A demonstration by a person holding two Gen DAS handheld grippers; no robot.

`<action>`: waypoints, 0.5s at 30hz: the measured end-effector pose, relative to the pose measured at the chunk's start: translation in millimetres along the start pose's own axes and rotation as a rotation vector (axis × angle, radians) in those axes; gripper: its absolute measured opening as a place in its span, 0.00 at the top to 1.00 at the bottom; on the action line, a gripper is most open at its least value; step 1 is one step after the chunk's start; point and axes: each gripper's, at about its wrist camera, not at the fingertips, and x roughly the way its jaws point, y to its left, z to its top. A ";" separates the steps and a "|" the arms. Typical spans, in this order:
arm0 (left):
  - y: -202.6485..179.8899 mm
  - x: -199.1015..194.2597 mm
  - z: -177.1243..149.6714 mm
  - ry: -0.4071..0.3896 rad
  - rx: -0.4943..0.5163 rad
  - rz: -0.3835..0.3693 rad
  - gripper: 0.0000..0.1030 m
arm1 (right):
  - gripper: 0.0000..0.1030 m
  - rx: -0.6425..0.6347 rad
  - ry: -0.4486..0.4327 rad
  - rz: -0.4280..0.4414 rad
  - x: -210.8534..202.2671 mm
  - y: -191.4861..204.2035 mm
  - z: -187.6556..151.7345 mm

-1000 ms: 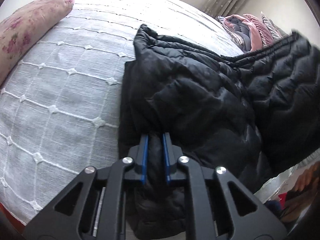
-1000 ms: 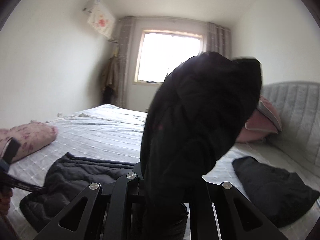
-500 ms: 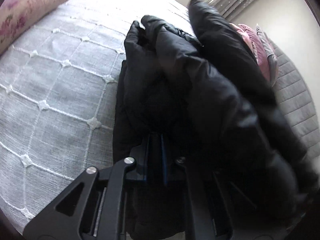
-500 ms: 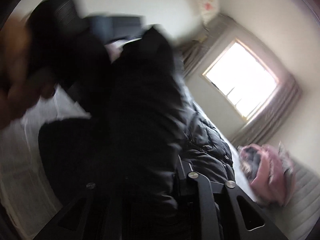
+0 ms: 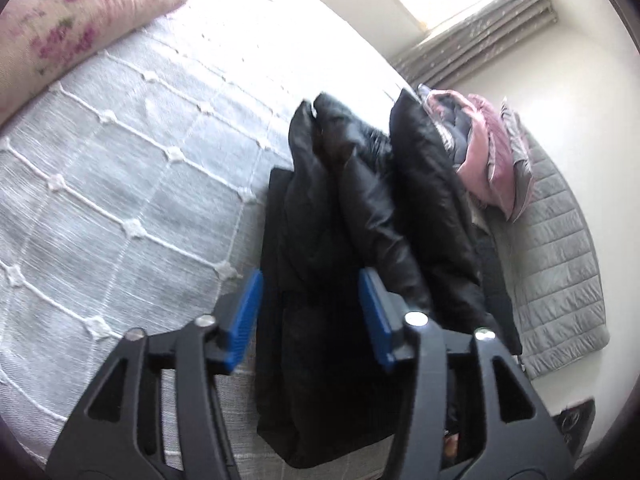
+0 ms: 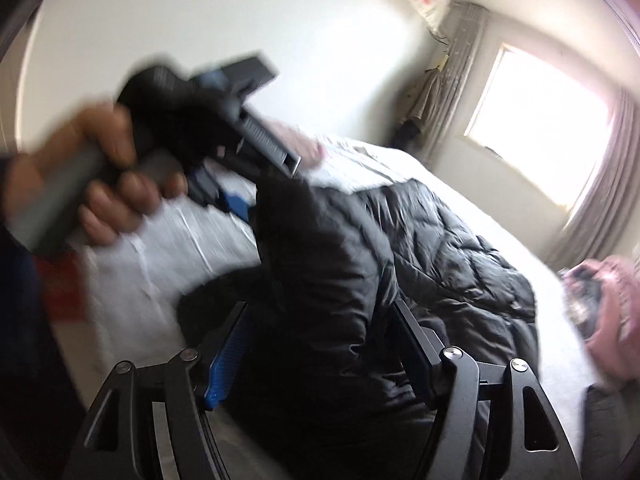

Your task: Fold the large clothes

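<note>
Black puffer jacket [image 5: 344,216] lies folded on the quilted bedspread [image 5: 120,184]; left gripper [image 5: 310,312] and right gripper [image 6: 316,344], jaws spread, apparently released it.

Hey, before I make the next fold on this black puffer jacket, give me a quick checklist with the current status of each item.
1. Left gripper released: ok, its jaws stand wide apart over the black puffer jacket.
2. Right gripper released: ok, jaws apart, jacket fabric lies between them unpinched.
3. Jacket resting on the white bedspread: ok, it lies bunched lengthwise.
4. Fold neat and flat: not ok, puffy ridges stand up along the top.
5. Room beside the jacket: ok, bare bedspread toward the floral pillow.
6. Pink bedding pile apart from the jacket: cannot tell, they overlap in the left wrist view.
</note>
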 end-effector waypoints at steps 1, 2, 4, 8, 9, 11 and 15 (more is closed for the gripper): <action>-0.1 -3.6 0.4 -0.005 0.003 -0.008 0.47 | 0.46 0.058 -0.007 0.028 -1.8 -11.2 1.1; -1.0 -6.2 0.4 -0.010 0.009 -0.018 0.47 | 0.56 0.085 -0.002 0.030 0.1 -16.8 0.9; -1.3 -6.1 1.8 -0.019 0.019 -0.026 0.47 | 0.79 0.114 0.033 0.026 10.5 -25.2 -1.7; -6.1 3.8 2.9 0.006 0.007 -0.062 0.47 | 0.88 0.093 0.026 0.012 10.6 -12.5 -5.2; -3.4 5.7 3.8 0.017 -0.007 -0.074 0.46 | 0.89 0.069 0.009 -0.001 4.7 -7.9 -3.2; 5.2 10.7 6.2 0.038 -0.040 -0.096 0.45 | 0.89 0.026 -0.001 -0.017 -2.7 3.3 0.3; 15.0 7.3 10.5 0.033 -0.098 -0.103 0.45 | 0.89 -0.051 0.075 -0.003 6.1 17.4 -11.1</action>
